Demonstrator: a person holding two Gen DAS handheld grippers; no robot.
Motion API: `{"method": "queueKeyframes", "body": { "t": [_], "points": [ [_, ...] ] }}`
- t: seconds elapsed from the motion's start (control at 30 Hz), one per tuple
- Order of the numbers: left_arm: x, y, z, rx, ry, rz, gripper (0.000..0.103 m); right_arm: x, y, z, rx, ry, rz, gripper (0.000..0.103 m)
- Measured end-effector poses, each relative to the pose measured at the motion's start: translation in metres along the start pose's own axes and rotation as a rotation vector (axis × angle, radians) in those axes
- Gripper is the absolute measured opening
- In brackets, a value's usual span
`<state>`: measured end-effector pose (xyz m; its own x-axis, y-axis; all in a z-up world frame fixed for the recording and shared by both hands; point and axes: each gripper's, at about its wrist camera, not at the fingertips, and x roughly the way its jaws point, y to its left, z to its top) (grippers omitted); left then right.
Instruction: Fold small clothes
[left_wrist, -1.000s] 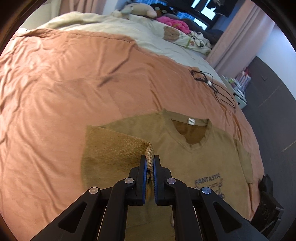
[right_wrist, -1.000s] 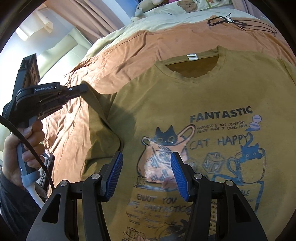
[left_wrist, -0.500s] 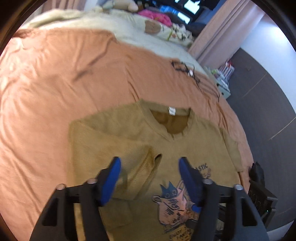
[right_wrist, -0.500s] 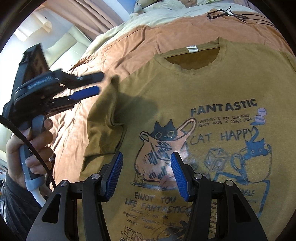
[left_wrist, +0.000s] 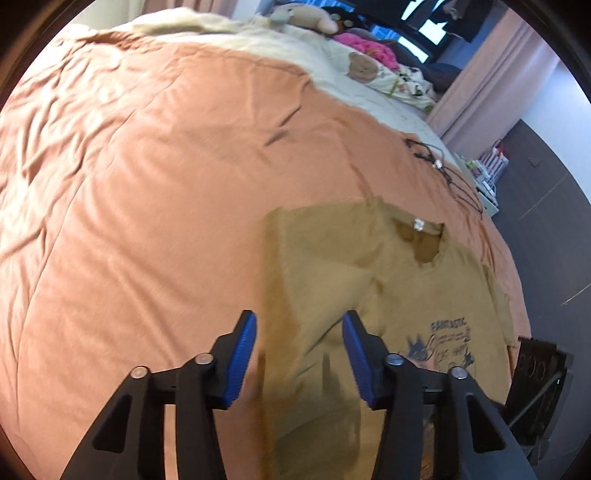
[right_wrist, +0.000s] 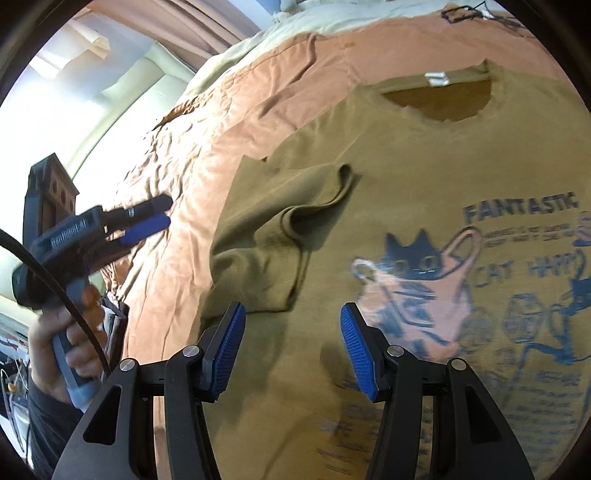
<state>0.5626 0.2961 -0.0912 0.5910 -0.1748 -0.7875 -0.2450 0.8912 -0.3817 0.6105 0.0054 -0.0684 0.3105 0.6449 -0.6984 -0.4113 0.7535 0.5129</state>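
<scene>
Both grippers spread wide, empty: left gripper (left_wrist: 299, 354) hovers over the shirt (right_wrist: 424, 192)'s left edge, nearest the folded sleeve (right_wrist: 295, 221), collar pointing away up the bed (left_wrist: 147, 184).

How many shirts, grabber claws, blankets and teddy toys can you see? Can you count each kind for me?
T-shirt: 1
Grippers: 2, the left gripper and the right gripper
Bed covers: 2, an orange cover and a cream cover
Plush toy: 1
Black cable: 1
Total: 7

Orange bedspread (left_wrist: 155, 177), black cable (left_wrist: 443, 166) (tangled), stuffed toys (left_wrist: 306, 20)
</scene>
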Motion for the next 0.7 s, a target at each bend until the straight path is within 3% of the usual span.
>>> {"method": "queueKeyframes", "body": {
  "t": [0.3,0.43,0.5,0.57,0.6,0.7],
  "points": [
    [0.004,0.035,-0.027,-0.028,0.046,0.001,0.041,0.053,0.013,0.005,0.019,0.062,-0.018,0.052],
    [0.007,0.040,-0.034,-0.025,0.054,-0.001,0.041,0.067,0.018,0.008,0.028,0.057,-0.047,0.045],
    [0.010,0.041,-0.036,-0.028,0.058,-0.008,0.041,0.071,0.017,0.013,0.054,0.049,-0.056,0.036],
    [0.012,0.041,-0.039,-0.027,0.063,-0.011,0.041,0.074,0.015,0.013,0.071,0.052,-0.074,0.010],
    [0.012,0.041,-0.040,-0.025,0.064,-0.011,0.041,0.074,0.016,0.013,0.072,0.054,-0.077,0.004],
    [0.013,0.039,-0.042,-0.021,0.065,-0.017,0.041,0.067,0.026,0.007,0.017,0.064,-0.059,0.002]
  ]
}}
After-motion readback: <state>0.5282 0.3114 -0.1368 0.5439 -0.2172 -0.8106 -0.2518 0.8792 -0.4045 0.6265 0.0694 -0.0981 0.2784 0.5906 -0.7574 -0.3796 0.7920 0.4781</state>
